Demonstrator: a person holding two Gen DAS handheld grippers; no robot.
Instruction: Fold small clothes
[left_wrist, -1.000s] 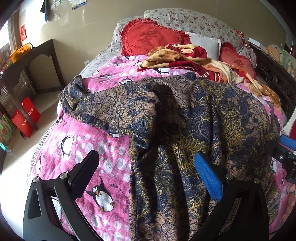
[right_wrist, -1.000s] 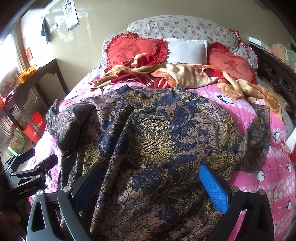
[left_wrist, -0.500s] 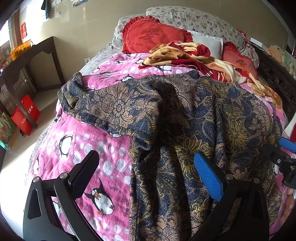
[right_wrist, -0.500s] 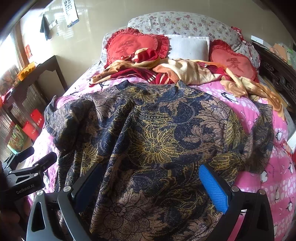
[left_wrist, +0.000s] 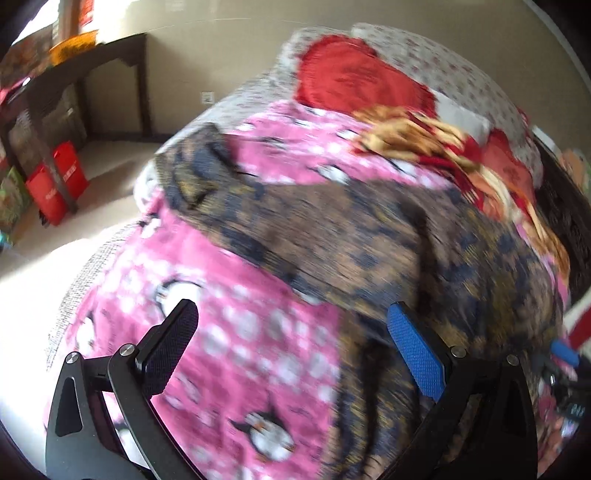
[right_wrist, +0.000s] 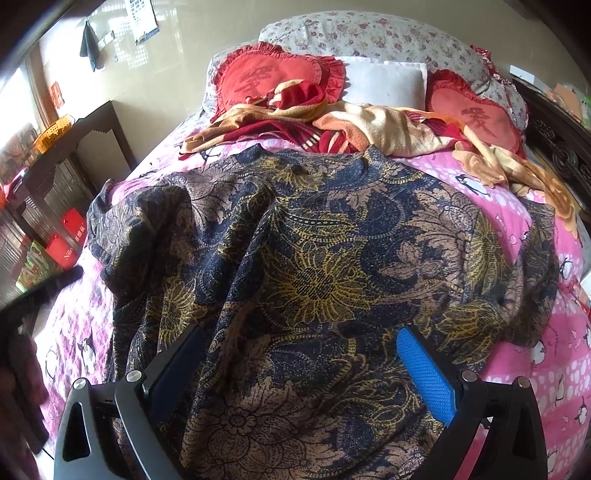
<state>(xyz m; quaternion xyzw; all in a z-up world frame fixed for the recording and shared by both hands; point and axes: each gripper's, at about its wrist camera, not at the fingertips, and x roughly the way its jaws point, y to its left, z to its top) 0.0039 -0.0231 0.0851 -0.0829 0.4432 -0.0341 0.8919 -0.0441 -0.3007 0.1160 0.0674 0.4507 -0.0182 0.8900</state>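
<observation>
Shirt (right_wrist: 314, 258) spread on bedspread (right_wrist: 554, 369), both grippers' jaws wide open, gripping nothing.

Patterned shirt (right_wrist: 317, 266): thin matt woven-look cloth, navy and tan print, creased. Penguin bedspread (right_wrist: 535, 354): soft fleecy pink cloth. Heart cushions (right_wrist: 266, 77): red cloth, ruffled edge. Right gripper (right_wrist: 299, 369): matt black plastic frame, shiny metal screws, blue finger pad (right_wrist: 424, 373) finely textured. Side table (right_wrist: 92, 129): dark wood. Wall (right_wrist: 177, 55): glossy.

Two red heart cushions (right_wrist: 273, 79) and a white pillow (right_wrist: 384, 83) lie at the bed's head; a red-and-cream blanket (right_wrist: 369, 129) sprawls across the pink penguin bedspread (right_wrist: 546, 354).
</observation>
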